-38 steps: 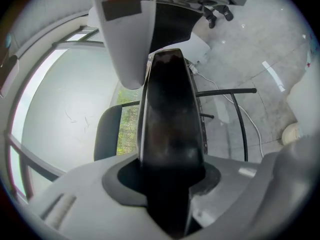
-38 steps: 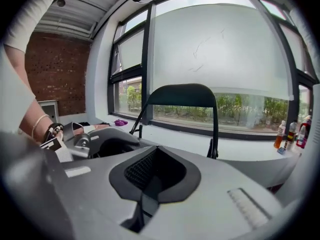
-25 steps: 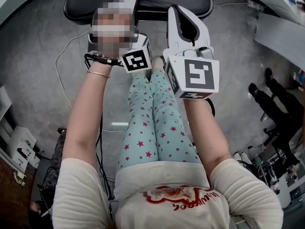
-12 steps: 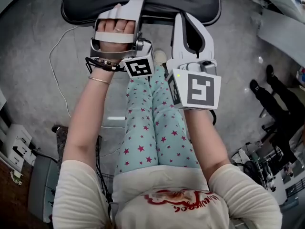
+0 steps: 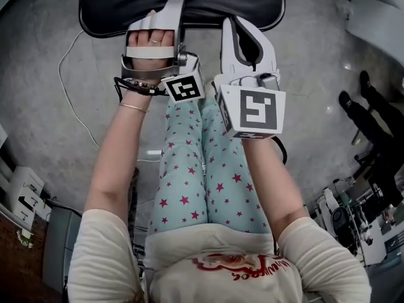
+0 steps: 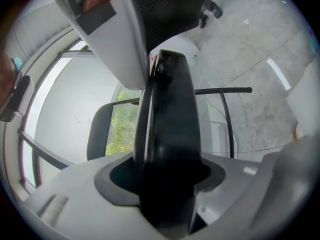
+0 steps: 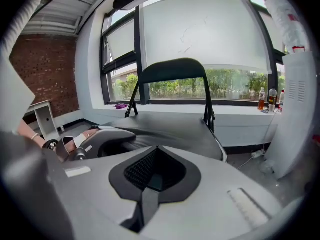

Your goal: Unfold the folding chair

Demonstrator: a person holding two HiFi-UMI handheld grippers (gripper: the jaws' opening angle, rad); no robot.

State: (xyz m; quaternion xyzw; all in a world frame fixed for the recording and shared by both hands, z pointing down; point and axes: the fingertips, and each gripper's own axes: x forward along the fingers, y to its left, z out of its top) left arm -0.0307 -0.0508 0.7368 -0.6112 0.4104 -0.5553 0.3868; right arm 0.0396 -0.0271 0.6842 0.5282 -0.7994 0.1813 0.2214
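Note:
The folding chair's black seat [image 5: 113,5] lies across the top of the head view, level, with its backrest [image 7: 172,70] upright before the window. My left gripper [image 5: 172,2], rolled on its side, is shut on the seat's front edge [image 6: 167,99], which runs straight through its jaws. My right gripper [image 5: 230,23] is shut with nothing in it, and its tip is at the same front edge, just right of the left one. In the right gripper view the seat [image 7: 185,129] stretches ahead of the closed jaws [image 7: 150,184], with the left gripper [image 7: 107,136] beside them.
The person's legs in star-print trousers [image 5: 189,169] stand right behind the chair. A white cable [image 5: 69,87] trails over the grey floor at left. Black shoes [image 5: 353,106] and equipment [image 5: 353,219] crowd the right side. Bottles [image 7: 265,99] stand on the window sill.
Both grippers have sunk and moved forward together, staying at the seat's front edge. The right gripper has tipped a little further down.

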